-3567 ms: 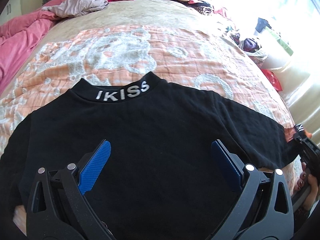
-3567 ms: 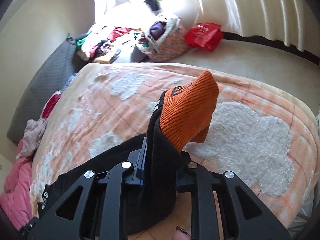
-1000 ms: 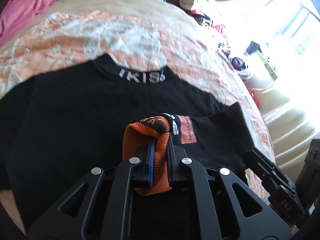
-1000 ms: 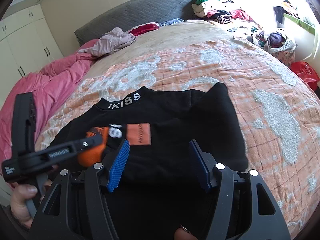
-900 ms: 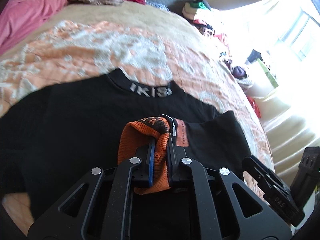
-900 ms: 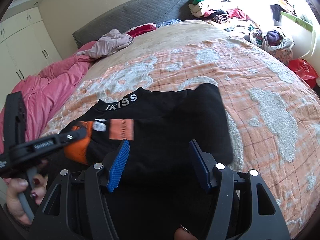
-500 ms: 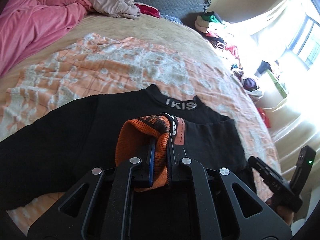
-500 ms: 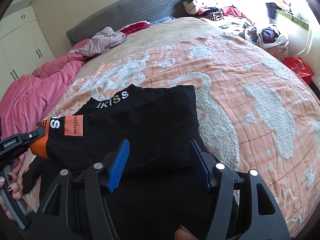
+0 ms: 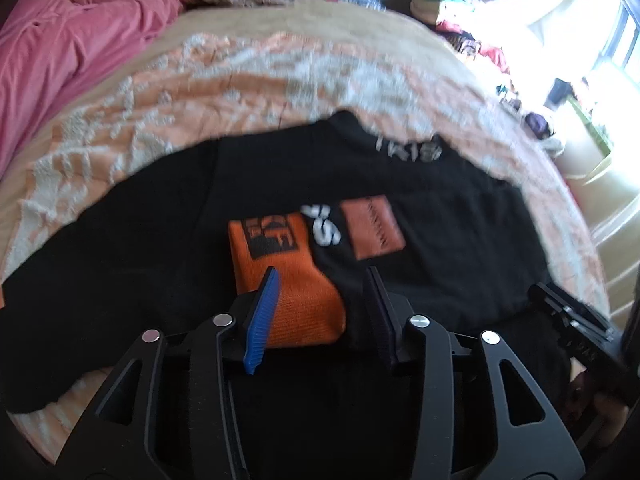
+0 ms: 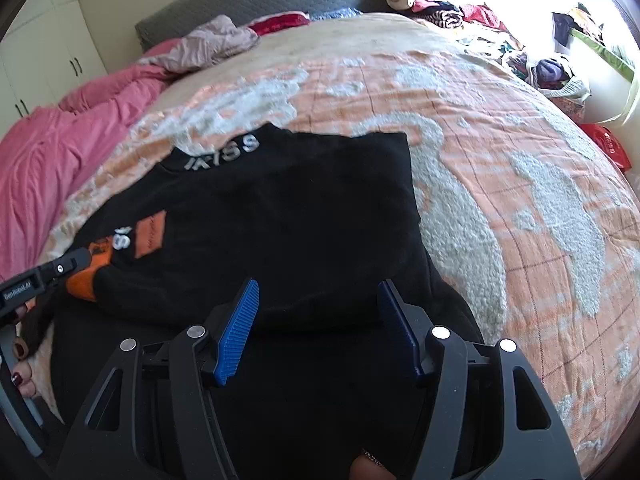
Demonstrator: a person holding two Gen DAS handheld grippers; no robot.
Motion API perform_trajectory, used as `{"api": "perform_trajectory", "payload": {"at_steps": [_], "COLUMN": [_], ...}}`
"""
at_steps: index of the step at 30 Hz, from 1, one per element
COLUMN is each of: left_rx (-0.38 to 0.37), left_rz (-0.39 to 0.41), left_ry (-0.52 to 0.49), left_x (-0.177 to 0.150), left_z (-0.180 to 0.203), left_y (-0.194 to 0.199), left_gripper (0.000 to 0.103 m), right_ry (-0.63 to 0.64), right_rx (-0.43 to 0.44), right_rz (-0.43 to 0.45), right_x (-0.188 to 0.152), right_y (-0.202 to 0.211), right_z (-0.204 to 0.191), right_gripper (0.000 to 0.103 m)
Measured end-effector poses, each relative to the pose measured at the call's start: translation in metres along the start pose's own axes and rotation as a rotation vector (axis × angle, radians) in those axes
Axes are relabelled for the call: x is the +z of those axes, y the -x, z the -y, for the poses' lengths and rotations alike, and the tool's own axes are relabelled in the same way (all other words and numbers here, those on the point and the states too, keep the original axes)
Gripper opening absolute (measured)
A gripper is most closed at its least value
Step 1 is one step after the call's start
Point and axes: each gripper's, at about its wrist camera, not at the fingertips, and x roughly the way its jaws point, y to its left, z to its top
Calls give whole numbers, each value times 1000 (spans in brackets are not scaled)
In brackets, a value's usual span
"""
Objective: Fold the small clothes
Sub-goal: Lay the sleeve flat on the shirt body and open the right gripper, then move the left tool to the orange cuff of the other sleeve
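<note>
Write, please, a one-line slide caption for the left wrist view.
Left gripper, jaws just opened, releases the orange cuff onto the black sweater.

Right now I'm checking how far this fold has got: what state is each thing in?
Black top: flat on the bed, one sleeve folded across its body.
Orange cuff: lying on the top, between the left claw's pads, not pinched.
Left claw: open, jaws just opened.
Right claw: open, empty, over the top.
</note>
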Motion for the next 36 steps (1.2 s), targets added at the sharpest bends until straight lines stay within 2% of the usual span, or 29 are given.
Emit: {"api": "perform_trajectory", "payload": {"at_steps": [2, 4, 7, 12, 16, 17, 18, 19, 21, 24, 28, 36], "left_rx": [10, 4, -12, -30, -28, -27, -23, -19, -17, -12, -1, 50], "left_rz": [-37, -23, -15, 25, 45, 49, 54, 59, 69, 87, 109, 123], "left_ry": [4, 6, 24, 50, 58, 59, 64, 68, 74, 92, 124, 223], "left_x": [-7, -11, -11, -10, -11, -12, -13, -14, -16, -19, -25, -43], "left_z": [-4, -7, -10, -15, -20, -22, -24, -25, -30, -38, -54, -99], "left_y": [-14, -16, -8, 12, 25, 28, 31, 34, 41, 50, 61, 77], "left_gripper": [41, 41, 41, 53, 55, 59, 75, 79, 80, 88, 93, 93], "right_ry": [-1, 11, 6, 12, 22, 22, 22, 23, 22, 26, 46, 113], "right_rx": [-9, -11, 4, 21, 26, 30, 33, 36, 45, 54, 68, 109], "right_rz": [-25, -24, -18, 5, 26, 32, 36, 39, 40, 49, 60, 80], "right_x": [-3, -5, -7, -9, -8, -8, -8, -8, -7, -6, -6, -2], "right_y": [-5, -4, 1, 13, 22, 24, 26, 28, 31, 36, 41, 49], "right_z": [3, 3, 1, -5, -11, -13, -14, -16, -20, -26, -38, -68], "right_gripper": [61, 61, 67, 70, 78, 81, 83, 85, 92, 94, 98, 98]}}
